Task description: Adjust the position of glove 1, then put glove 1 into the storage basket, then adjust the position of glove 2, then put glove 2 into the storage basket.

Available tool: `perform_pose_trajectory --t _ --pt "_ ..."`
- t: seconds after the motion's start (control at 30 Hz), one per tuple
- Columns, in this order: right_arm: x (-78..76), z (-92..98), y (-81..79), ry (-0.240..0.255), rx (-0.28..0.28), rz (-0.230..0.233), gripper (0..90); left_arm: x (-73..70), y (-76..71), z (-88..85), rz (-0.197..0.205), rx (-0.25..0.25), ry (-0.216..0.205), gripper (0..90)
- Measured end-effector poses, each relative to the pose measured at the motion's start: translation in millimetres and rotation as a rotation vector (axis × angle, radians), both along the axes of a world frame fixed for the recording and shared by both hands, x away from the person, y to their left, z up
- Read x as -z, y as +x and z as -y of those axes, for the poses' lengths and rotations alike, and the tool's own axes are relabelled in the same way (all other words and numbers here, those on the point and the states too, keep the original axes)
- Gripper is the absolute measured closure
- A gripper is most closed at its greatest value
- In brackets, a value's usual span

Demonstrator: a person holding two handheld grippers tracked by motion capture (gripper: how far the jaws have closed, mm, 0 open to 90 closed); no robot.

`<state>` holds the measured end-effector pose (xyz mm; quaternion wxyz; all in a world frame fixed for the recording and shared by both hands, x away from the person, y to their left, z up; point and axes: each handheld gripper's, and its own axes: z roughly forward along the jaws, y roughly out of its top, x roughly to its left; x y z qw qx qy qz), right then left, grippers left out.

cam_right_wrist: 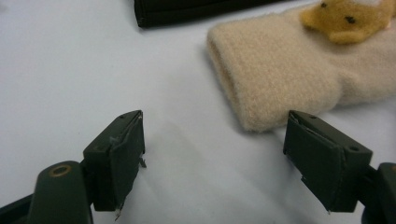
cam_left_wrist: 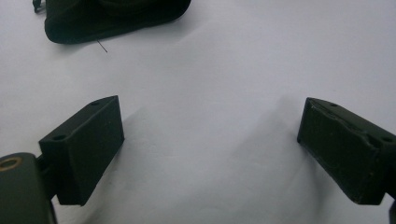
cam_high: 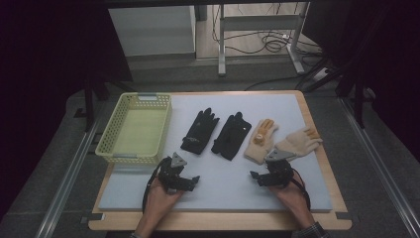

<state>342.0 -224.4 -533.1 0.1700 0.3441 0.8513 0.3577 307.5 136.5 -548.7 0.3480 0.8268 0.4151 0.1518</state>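
A: What lay on the bench (cam_high: 317, 198)?

B: A pale, smooth mat (cam_high: 218, 188) covered it, and on the mat sat four gloves in a row. Taking the basket (cam_high: 110, 144) as landmark: it was a yellow-green plastic one, rectangular, with lattice walls. Just right of it lay two black gloves (cam_high: 200, 131), smooth and flat, then two cream gloves, soft and fuzzy. The near cream glove (cam_high: 261, 140) carried a small orange plush figure (cam_high: 261, 137) on its back; the far cream glove (cam_high: 298, 142) lay farthest from the basket.

A: Which way did they point?

B: Each black glove and the near cream glove ran lengthwise with fingers away from the person and cuff toward them. The far cream glove slanted, fingers up and away from the basket.

A: And the grippers?

B: The left gripper (cam_high: 174, 174) hung just off the basket's near right corner, jaws spread wide, nothing between them, a black cuff (cam_left_wrist: 116, 21) ahead. The right gripper (cam_high: 271, 174) was well right of the basket, just below the cream gloves, also released. In its own view the boxy black jaws stood apart over bare mat, the near cream glove's thick rounded cuff (cam_right_wrist: 261, 79) right in front, close to one jaw; whether they touched I couldn't tell.
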Motion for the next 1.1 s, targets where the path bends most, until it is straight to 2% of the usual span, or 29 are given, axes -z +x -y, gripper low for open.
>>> perform_pose_trajectory --t 0.23,0.9,1.1 --pt "0.5 -1.2 0.0 -0.016 0.022 0.001 13.7 0.2 -0.1 -0.2 0.0 0.0 -0.002 7.3" --pt "0.1 -0.8 -0.2 -0.011 0.019 0.0 14.8 0.4 -0.1 -0.2 0.002 0.0 -0.004 7.3" --pt "-0.7 0.2 -0.2 0.005 0.019 -0.01 16.3 0.2 -0.1 -0.3 0.0 0.0 -0.003 7.3"
